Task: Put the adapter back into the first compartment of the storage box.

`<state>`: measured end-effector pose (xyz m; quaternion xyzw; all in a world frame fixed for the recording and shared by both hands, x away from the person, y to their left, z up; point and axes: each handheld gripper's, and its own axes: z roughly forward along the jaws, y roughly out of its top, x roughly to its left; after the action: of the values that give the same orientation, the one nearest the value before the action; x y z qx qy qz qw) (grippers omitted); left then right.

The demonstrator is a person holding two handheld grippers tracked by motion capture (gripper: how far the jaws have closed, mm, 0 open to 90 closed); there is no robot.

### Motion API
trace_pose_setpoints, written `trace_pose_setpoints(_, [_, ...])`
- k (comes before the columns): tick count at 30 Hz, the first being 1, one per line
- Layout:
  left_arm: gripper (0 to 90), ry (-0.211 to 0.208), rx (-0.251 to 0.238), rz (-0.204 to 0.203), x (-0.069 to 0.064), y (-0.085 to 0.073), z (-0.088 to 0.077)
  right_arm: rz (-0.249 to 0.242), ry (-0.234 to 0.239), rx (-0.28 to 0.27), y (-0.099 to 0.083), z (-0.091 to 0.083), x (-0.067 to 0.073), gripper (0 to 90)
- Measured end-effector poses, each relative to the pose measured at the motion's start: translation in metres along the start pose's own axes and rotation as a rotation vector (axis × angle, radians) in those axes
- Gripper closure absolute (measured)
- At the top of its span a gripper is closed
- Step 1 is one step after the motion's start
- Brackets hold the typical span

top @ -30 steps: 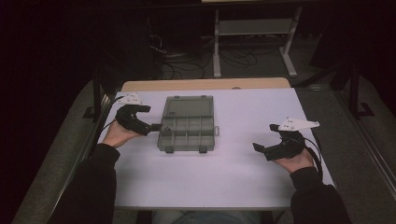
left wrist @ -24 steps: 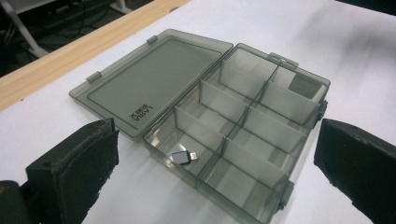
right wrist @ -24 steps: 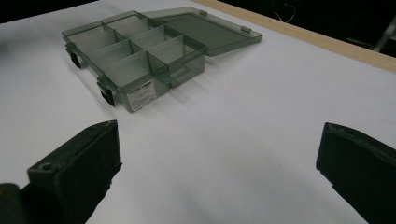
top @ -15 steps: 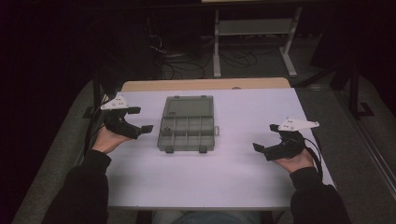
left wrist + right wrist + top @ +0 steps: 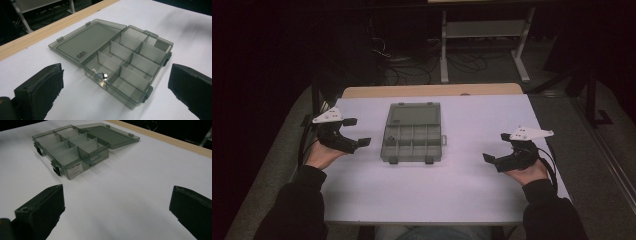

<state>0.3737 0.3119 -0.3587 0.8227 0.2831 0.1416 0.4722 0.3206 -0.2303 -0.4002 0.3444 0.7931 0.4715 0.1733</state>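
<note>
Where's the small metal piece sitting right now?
In the left gripper view, the small metal piece lies in a corner compartment of the open compartment box, beside the lid.

I count 1 grey compartment box (image 5: 412, 132) with 1 open lid (image 5: 85, 45), 8 compartments, 1 small metal piece (image 5: 101, 75), and my 2 grippers.

High view looks down; both gripper views face the organizer box (image 5: 412, 132) closely.
</note>
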Motion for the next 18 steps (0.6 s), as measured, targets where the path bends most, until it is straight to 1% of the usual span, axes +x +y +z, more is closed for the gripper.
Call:
trace_pose_setpoints(7, [0.0,0.017,-0.019,-0.005,-0.001,-0.006,-0.008,-0.001,-0.001,0.003,0.000,0.000,0.000,0.0])
trace_pose_setpoints(12, [0.0,0.019,-0.037,-0.010,-0.003,-0.010,-0.013,0.003,-0.001,0.006,0.000,0.001,0.000,0.0])
trace_pose_setpoints(15, [0.0,0.018,-0.039,-0.018,-0.004,-0.014,-0.015,0.003,-0.001,0.007,0.000,0.001,0.000,0.0])
trace_pose_setpoints(18, [0.0,0.021,-0.044,-0.016,-0.006,-0.018,-0.016,0.001,-0.002,0.008,0.000,0.001,0.000,0.0])
